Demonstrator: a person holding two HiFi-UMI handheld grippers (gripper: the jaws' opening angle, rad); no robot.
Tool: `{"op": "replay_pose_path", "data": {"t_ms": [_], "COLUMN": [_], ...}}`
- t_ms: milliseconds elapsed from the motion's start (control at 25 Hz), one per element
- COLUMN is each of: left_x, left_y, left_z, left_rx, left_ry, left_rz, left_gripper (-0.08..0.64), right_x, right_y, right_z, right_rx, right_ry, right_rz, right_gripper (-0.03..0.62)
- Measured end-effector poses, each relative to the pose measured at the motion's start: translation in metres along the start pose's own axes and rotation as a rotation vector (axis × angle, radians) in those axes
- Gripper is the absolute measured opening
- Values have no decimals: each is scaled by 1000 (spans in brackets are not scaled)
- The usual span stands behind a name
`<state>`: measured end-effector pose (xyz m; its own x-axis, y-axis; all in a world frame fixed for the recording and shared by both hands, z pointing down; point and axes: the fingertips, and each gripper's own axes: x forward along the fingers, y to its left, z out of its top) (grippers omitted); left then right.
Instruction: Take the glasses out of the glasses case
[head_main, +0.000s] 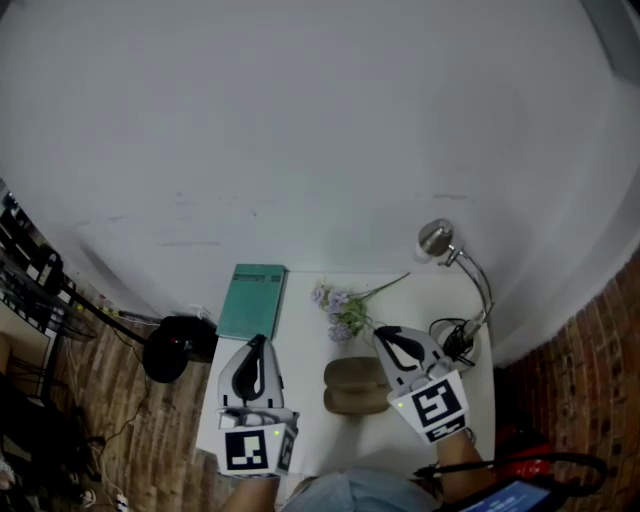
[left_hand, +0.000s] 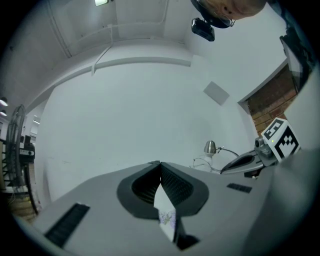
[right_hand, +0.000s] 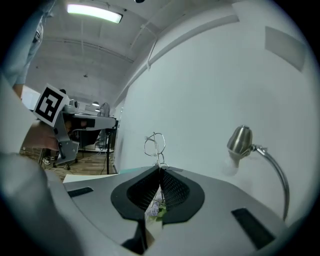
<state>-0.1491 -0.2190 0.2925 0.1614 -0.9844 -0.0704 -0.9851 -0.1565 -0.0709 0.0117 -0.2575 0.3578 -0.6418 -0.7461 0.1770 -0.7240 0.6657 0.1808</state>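
A thin wire-framed pair of glasses (right_hand: 155, 145) sticks up from the tips of my right gripper (right_hand: 160, 170), whose jaws are shut on it. From the left gripper view the glasses (left_hand: 201, 163) hang in the air in front of the right gripper (left_hand: 239, 163). The tan glasses case (head_main: 352, 388) lies open on the white table (head_main: 300, 340), between and below both grippers. My left gripper (left_hand: 160, 163) is shut, with nothing visible between its tips. In the head view the left gripper (head_main: 258, 342) is left of the case and the right gripper (head_main: 386, 336) is right of it.
A green book (head_main: 252, 300) lies at the table's back left. A sprig of purple flowers (head_main: 340, 310) rests behind the case. A silver gooseneck lamp (head_main: 436, 238) stands at the back right. A white wall runs behind the table, with wood floor on both sides.
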Motion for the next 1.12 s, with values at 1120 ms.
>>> {"op": "replay_pose_path", "data": {"t_ms": [1120], "left_x": [10], "left_y": [-16], "left_z": [67], "left_rx": [14], "left_ry": [-151], "left_rz": [-32], "left_gripper": [6], "right_x": [-60], "right_y": [-53], "right_z": [131], "right_rx": [-27], "right_ry": [-323], "right_rz": [-252], "right_gripper": [26]}}
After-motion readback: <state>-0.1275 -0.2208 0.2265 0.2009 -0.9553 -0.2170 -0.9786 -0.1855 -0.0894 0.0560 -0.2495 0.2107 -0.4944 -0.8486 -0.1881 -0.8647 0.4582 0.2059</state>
